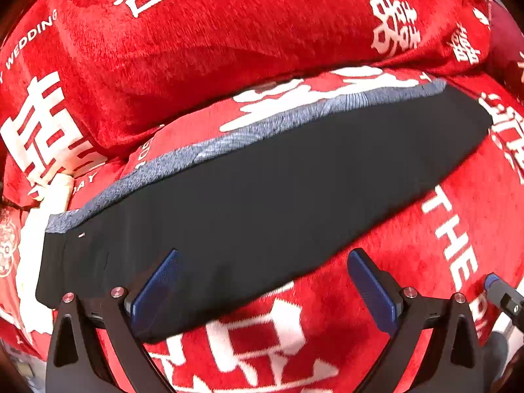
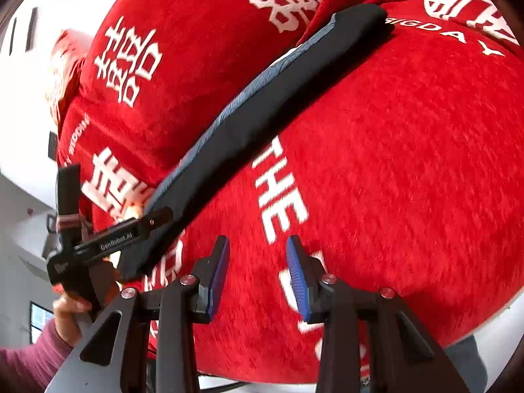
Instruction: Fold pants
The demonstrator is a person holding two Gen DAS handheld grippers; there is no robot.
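The black pants [image 1: 268,177] lie flat in a long folded strip on the red blanket [image 1: 409,262], with a grey-blue inner layer [image 1: 229,137] showing along the far edge. My left gripper [image 1: 262,255] is open just above the strip's near edge, holding nothing. In the right wrist view the pants [image 2: 262,111] run diagonally from lower left to upper right. My right gripper [image 2: 258,245] is open over bare blanket, to the right of the pants. The left gripper [image 2: 108,242] shows there at the strip's lower end.
The red blanket [image 2: 393,163] with white lettering covers the whole surface and bunches into a raised fold [image 1: 229,39] behind the pants. A hand in a maroon sleeve [image 2: 32,353] holds the left gripper. White floor and wall [image 2: 26,131] lie beyond the blanket's left edge.
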